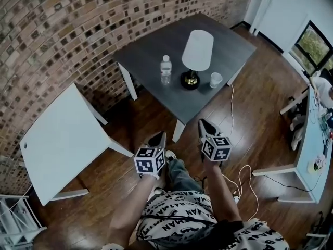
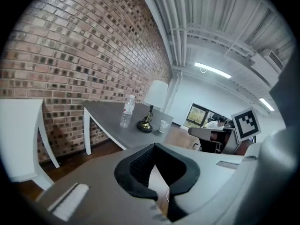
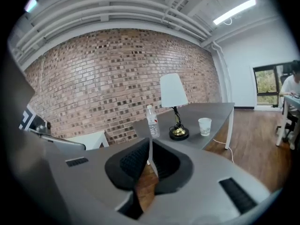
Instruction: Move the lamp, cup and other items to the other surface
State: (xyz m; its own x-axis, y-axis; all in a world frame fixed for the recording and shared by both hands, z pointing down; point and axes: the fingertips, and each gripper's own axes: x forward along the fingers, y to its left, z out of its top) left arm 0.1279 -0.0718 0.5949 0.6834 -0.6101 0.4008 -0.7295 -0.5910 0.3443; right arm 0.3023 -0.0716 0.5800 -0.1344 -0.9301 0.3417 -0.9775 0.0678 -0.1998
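A white-shaded lamp [image 1: 196,53] with a brass base, a clear water bottle [image 1: 165,70] and a white paper cup [image 1: 216,79] stand on the grey table [image 1: 151,48]. A white table [image 1: 62,139] stands to the left by the brick wall. My left gripper [image 1: 160,136] and right gripper [image 1: 202,123] hover over the wood floor short of the grey table, both shut and holding nothing. The left gripper view shows the bottle [image 2: 126,111], lamp [image 2: 154,95] and cup [image 2: 163,125] beyond the jaws. In the right gripper view the bottle [image 3: 152,122], lamp [image 3: 171,90] and cup [image 3: 204,126] are straight ahead.
A white cord [image 1: 242,176] trails from the grey table across the floor on the right. A light desk [image 1: 312,139] with a seated person stands at the far right. A wire rack [image 1: 15,217] sits at the bottom left corner.
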